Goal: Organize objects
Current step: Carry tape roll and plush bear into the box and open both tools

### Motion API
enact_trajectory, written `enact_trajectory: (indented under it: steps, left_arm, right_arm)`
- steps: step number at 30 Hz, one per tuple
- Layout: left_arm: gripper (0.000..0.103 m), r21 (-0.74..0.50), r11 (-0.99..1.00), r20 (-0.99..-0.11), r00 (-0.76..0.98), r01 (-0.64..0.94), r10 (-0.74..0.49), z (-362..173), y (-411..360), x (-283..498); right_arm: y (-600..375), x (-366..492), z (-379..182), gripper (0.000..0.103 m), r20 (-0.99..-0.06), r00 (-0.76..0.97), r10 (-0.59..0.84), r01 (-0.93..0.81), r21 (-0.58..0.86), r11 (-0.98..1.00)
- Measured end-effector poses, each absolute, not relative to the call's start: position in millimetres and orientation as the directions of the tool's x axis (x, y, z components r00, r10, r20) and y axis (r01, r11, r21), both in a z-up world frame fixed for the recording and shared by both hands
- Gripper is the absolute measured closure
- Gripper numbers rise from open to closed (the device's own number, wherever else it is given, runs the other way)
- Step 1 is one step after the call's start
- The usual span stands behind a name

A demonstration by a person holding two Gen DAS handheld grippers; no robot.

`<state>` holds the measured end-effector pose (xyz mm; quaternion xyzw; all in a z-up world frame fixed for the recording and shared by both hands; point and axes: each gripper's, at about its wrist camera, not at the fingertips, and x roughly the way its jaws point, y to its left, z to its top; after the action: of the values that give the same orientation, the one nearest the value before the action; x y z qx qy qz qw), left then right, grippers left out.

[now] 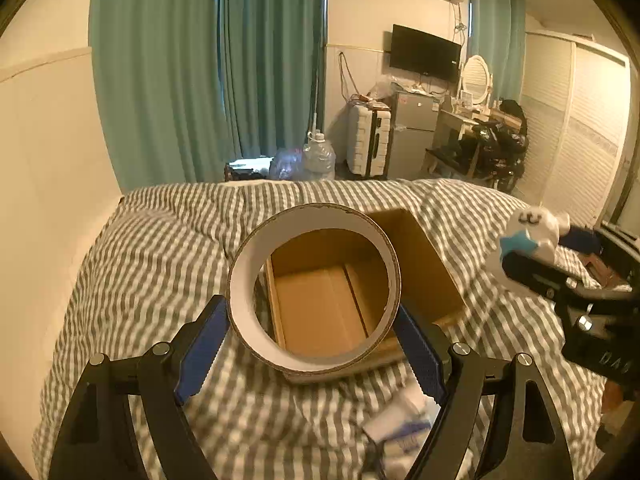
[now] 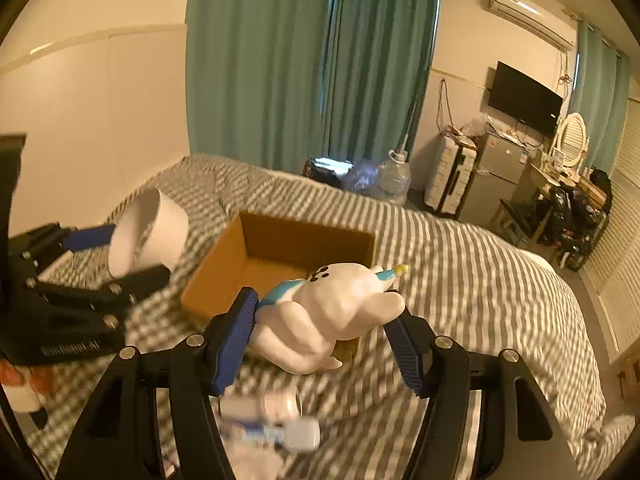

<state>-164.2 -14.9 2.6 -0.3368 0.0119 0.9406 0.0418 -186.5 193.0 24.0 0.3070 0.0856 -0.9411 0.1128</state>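
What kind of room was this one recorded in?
A bedroom, most likely a small lived-in one. A bed with a grey striped cover fills the foreground, teal curtains hang behind it, and a wall-mounted TV sits above a small fridge and a dressing table with an oval mirror.

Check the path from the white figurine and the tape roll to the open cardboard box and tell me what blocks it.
Nothing visible blocks it. The open cardboard box looks empty inside, with its top uncovered. The white rabbit-like figurine and wide tape roll hang clamped above the striped bedding.

White tape roll (image 1: pixel 314 292) and white figurine (image 2: pixel 332 312) above open cardboard box (image 2: pixel 280 256).
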Motion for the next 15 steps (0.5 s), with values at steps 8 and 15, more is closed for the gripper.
enact_trajectory:
  steps: [8,15]
  left_arm:
    - [0.019,0.03,-0.995,-0.683,-0.729,-0.09,0.045,-22,-8,-240]
    - [0.019,0.05,-0.99,-0.732,-0.679,-0.131,0.053,-60,2,-288]
  right_arm:
    - [180,-277,10,0.04,-0.632,-0.754,-0.18,0.275,-0.056,-0.96]
    - [167,-343,-38,0.04,-0.697,-0.696,-0.169,0.293,-0.061,-0.954]
